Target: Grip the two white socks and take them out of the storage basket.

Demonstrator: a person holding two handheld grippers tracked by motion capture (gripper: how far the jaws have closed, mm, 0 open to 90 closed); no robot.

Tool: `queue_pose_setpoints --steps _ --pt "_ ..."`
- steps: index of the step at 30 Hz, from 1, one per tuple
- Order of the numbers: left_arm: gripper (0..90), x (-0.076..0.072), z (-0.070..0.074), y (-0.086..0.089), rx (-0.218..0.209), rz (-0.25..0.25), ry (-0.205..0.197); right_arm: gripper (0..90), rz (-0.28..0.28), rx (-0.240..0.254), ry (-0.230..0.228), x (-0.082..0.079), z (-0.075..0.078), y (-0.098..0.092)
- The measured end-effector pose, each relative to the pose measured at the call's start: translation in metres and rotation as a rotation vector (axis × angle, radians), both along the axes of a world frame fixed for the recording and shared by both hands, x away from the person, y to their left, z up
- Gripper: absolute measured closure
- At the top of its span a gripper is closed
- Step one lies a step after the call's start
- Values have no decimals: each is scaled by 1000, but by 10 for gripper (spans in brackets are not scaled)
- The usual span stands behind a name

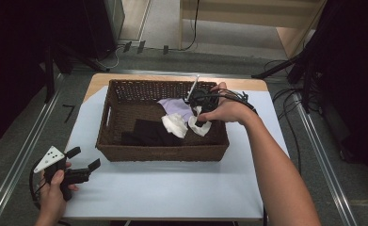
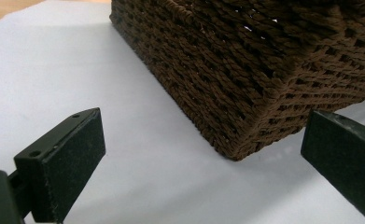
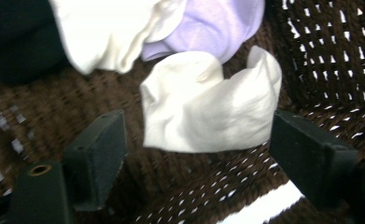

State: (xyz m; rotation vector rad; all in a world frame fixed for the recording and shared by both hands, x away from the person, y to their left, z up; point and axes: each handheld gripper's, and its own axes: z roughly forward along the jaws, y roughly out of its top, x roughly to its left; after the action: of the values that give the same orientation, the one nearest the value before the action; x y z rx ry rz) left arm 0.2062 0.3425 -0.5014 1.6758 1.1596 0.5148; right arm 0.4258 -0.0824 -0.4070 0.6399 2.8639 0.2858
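With the white sock [image 3: 208,109] between the open right tongs [image 3: 196,149] but ungripped, nothing has left the basket [image 1: 125,150]; left tongs [image 2: 201,158] idle open.

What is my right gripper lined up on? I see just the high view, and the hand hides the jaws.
Observer: A crumpled white cloth lies between the jaws of the right gripper, and neither pad touches it.
Operator: Anything under that cloth?
Observer: The bare woven floor of the basket; a lilac cloth lies just beyond it.
Operator: And the left gripper, is it empty?
Observer: Yes. The left gripper is open with nothing between its jaws, facing a near corner of the basket over the white table cover.
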Motion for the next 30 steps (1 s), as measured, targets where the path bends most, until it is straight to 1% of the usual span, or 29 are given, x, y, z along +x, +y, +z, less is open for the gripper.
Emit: queue_pose_setpoints --steps 3,6,7,8,9,10,12,14,15,16,20,21,22,23,24,25,26,27,29,30 --pt "8 0 0 0 5 -1 -3 255 -31 2 -3 6 -6 3" --pt "8 0 0 0 -1 2 -5 296 -55 -16 -14 10 -12 6" --pt "8 0 0 0 0 2 -6 296 -55 -16 -14 10 -12 6" --pt "8 0 0 0 -2 3 -7 330 -67 -32 -20 13 -16 7" --pt "8 0 0 0 -2 3 -7 330 -67 -32 -20 13 -16 7" --pt "8 0 0 0 1 2 -8 358 -81 -39 -24 16 -18 8" --pt "8 -1 0 0 -1 5 -9 388 -104 -47 -33 19 -20 9" --pt "8 -1 0 0 -1 3 -8 411 -101 -68 -42 21 -21 11" --pt "8 -1 0 0 -1 3 -8 411 -101 -68 -42 21 -21 11" --pt "8 -1 0 0 0 3 -9 427 -106 -90 -54 21 -23 13" --pt "8 -1 0 0 -3 4 -10 447 -92 -105 -70 21 -26 17" --pt "8 -1 0 0 -4 5 -12 520 -77 -139 -79 22 -29 20" --pt "8 -1 0 0 -4 5 -12 520 -77 -139 -79 22 -29 20" --pt "8 -1 0 0 -2 6 -13 661 -87 -129 -59 25 -28 19" --pt "8 -1 0 0 -3 6 -12 727 -97 -113 -41 27 -28 17" --pt "8 -1 0 0 -3 6 -12 727 -97 -113 -41 27 -28 17" --pt "8 -1 0 0 -6 5 -11 801 -104 -103 -26 28 -28 16" --pt "8 -1 0 0 -7 3 -8 866 -100 -95 -14 29 -27 12" --pt "8 -1 0 0 -7 2 -7 870 -91 -91 -8 29 -26 11" --pt "8 -1 0 0 -8 3 -6 872 -76 -79 11 28 -23 9"
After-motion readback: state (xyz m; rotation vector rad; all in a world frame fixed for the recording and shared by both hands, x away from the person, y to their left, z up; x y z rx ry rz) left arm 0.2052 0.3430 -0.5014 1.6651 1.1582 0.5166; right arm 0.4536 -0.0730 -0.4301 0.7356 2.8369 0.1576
